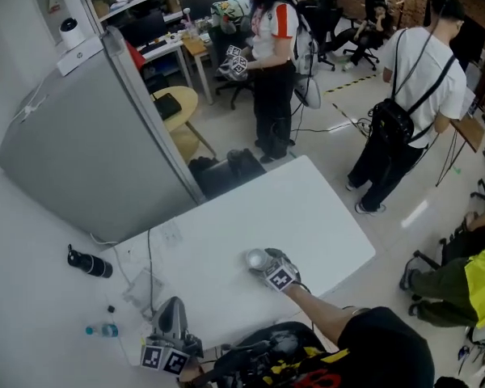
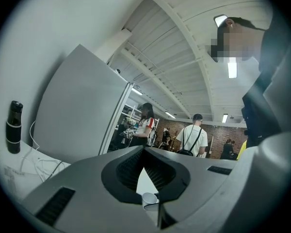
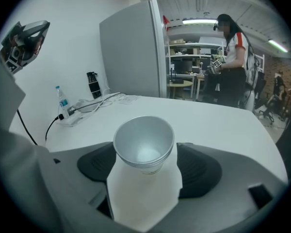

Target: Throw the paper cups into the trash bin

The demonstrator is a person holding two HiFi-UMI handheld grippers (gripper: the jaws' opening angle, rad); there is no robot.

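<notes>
The paper cup (image 3: 144, 142) stands upright, mouth up, on the white table (image 3: 218, 120), between the wide-open jaws of the right tool (image 3: 145, 171), whose pads flank it without clearly pressing. It looks empty, so probably very light, thin-walled, and easy to crush or tip; a gentle squeeze across the mid-wall, just under the stiffer rolled rim, seems the best hold. The left tool (image 2: 144, 171) hangs at the table's near edge with its tips drawn together and a small white cup-like shape behind them; I cannot tell if that is held. No trash bin is in view
</notes>
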